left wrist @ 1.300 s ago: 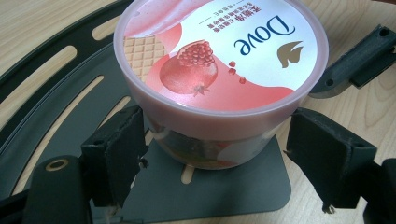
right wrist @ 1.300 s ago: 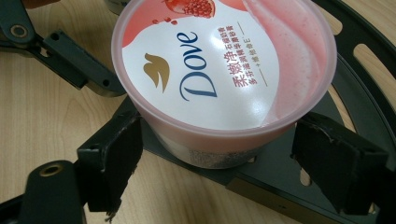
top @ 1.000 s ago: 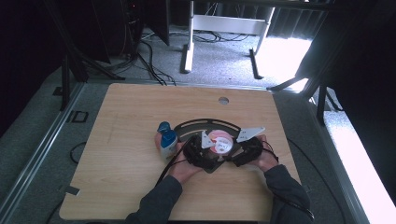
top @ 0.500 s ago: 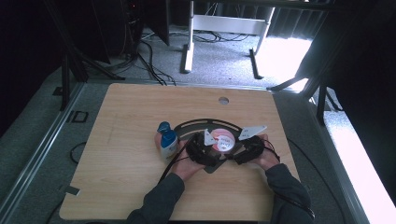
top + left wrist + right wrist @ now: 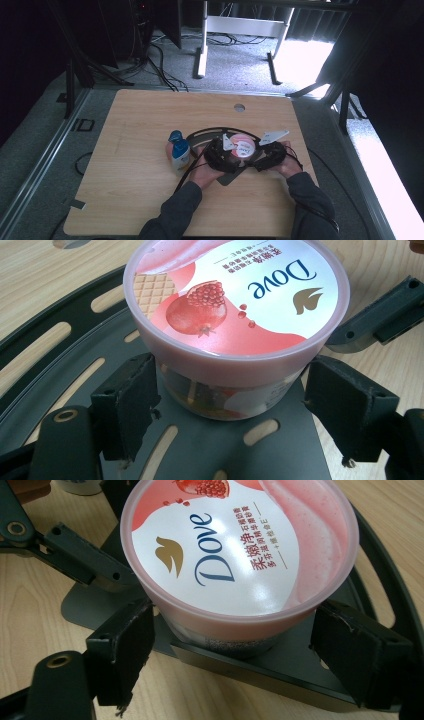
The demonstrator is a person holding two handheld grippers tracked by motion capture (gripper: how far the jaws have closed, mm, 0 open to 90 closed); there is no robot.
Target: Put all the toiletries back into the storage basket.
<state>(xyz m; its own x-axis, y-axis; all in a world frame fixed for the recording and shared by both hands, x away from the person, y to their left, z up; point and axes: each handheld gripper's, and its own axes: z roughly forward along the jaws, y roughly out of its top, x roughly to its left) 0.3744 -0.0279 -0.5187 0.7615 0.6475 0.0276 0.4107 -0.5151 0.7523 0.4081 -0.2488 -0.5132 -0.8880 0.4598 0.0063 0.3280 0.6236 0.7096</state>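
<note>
On a pale wooden surface (image 5: 130, 200) over grey carpet, a lidded pink tub (image 5: 243, 145) (contents hidden) sits on a black slotted plate (image 5: 210, 450) between the left gripper (image 5: 227, 405) and right gripper (image 5: 232, 642), jaws apart, with a bottle (image 5: 178, 151) beside.

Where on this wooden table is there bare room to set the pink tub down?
Free: the wide left stretch beyond the blue-capped bottle, and the far strip around the round hole. Crowded: the middle right, where the pink Dove tub sits on the black slotted plate.
</note>
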